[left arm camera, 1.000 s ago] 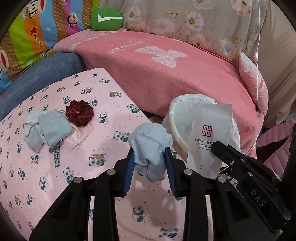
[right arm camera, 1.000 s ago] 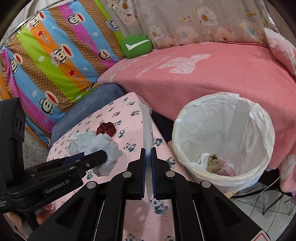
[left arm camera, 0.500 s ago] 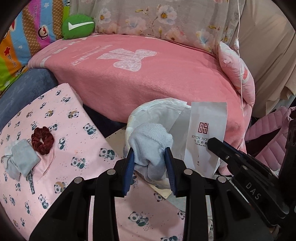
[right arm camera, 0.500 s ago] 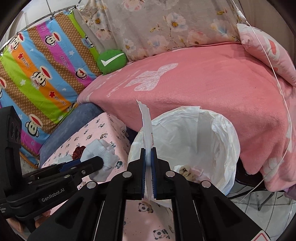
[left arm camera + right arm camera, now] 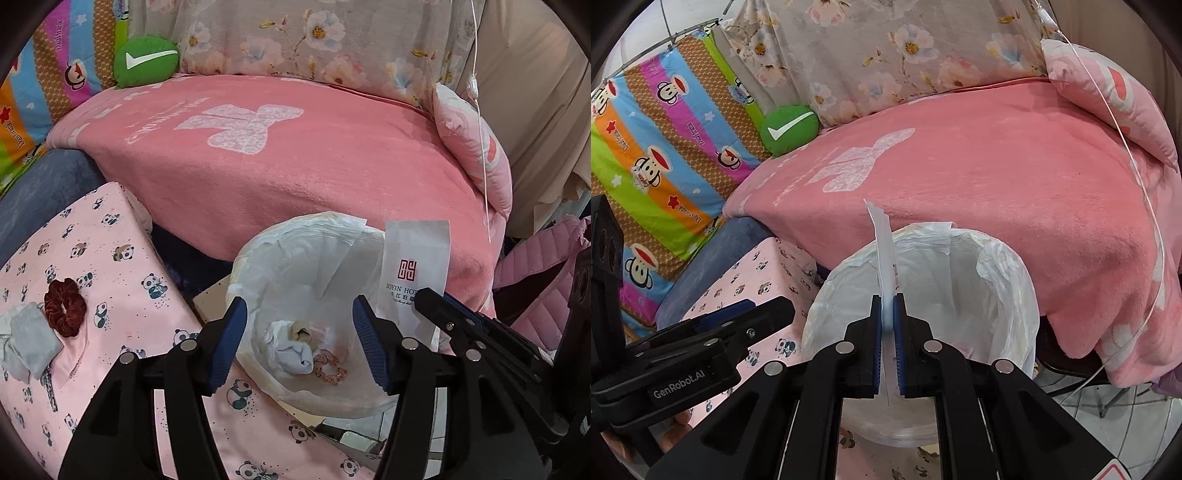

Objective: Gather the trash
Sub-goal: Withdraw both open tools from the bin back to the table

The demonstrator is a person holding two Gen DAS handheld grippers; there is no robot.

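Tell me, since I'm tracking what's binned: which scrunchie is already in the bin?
The pale pink patterned scrunchie, lying in the lined bin; the dark red scrunchie lies on the panda cloth.

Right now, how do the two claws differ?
The left claw is open and empty, hanging over the bin where a sock lies. The right claw is shut on a white packet, held upright on its edge over the bin. Both have blue pads and sit above the bin's mouth.

thin plastic bin liner [image 5: 317, 251], fuzzy cloth blanket [image 5: 295, 155]
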